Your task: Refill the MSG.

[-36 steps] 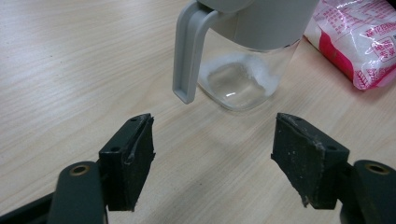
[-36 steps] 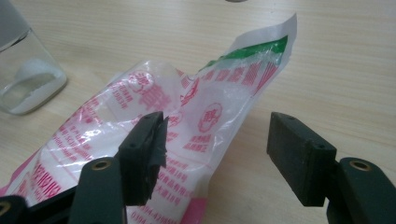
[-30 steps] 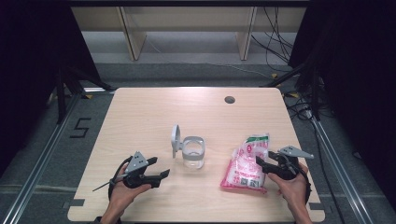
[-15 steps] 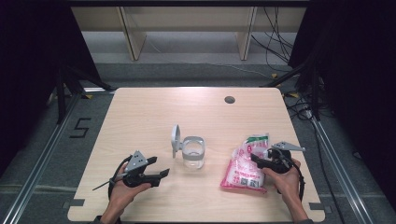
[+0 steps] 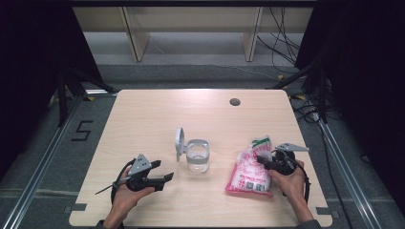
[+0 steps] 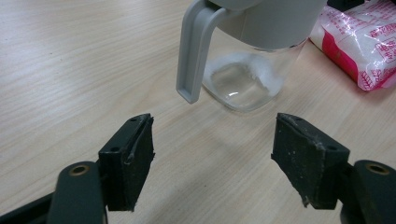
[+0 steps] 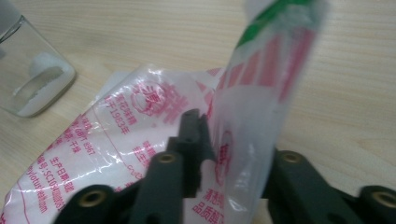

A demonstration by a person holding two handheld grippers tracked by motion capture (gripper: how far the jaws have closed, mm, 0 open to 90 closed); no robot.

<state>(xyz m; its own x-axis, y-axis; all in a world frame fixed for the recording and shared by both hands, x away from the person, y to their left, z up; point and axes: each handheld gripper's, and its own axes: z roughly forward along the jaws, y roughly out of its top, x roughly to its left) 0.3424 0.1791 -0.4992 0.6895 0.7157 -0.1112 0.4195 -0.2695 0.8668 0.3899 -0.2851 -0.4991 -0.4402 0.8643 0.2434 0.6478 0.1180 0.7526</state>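
A clear glass jar point(image 5: 197, 156) with a grey flip lid point(image 5: 179, 141) standing open sits at the table's middle; some white powder lies in its bottom point(image 6: 243, 77). A pink-and-white printed plastic bag point(image 5: 247, 173) lies to the jar's right. My right gripper point(image 5: 265, 162) is shut on the bag's upper flap point(image 7: 261, 93), which stands pinched up between the jaws point(image 7: 205, 135). My left gripper point(image 5: 165, 178) rests low on the table left of the jar, open, with nothing between its fingers point(image 6: 212, 154); the jar stands just ahead of it.
A dark round grommet point(image 5: 234, 101) is set in the wooden table point(image 5: 143, 114) near its far edge. Wooden shelving legs stand beyond the table, and cables trail over the floor at the right.
My right gripper has moved in to the bag's upper edge and shut on it, lifting the flap. The left gripper and jar have stayed put.
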